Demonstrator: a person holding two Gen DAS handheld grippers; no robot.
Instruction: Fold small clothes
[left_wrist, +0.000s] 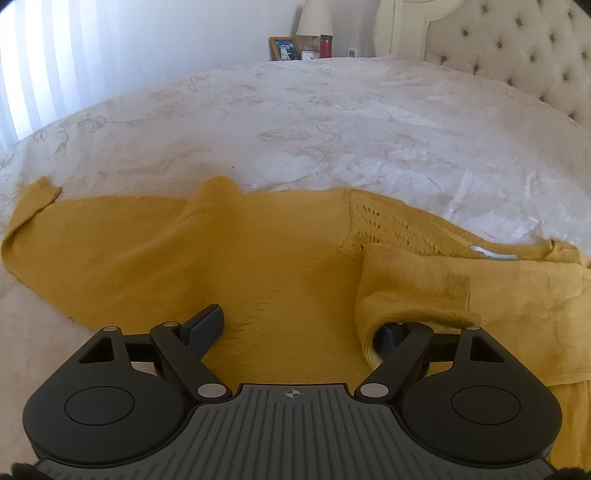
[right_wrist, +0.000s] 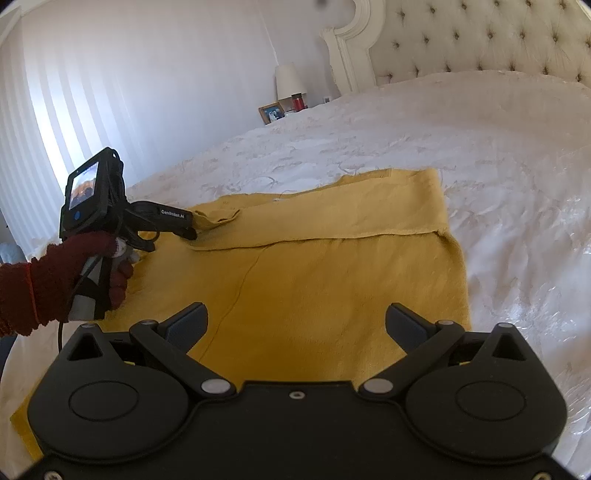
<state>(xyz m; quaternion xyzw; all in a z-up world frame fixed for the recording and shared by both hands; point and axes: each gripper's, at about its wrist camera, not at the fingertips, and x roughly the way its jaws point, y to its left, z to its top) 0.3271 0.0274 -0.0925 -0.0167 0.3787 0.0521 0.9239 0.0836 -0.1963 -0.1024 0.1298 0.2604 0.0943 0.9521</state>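
Beyond yellow garment's (right_wrist: 303, 280) far edge, bare white bedspread (right_wrist: 480, 155).

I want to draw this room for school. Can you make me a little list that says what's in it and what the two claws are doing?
place: bed with a white cover
clothing: yellow sweater spread flat, one part folded over
left claw: open, one finger under a fold of the sweater
right claw: open, above the sweater, holding nothing
hand: in a dark red glove, holds the left claw
far side: lamp, photo frame, red cup
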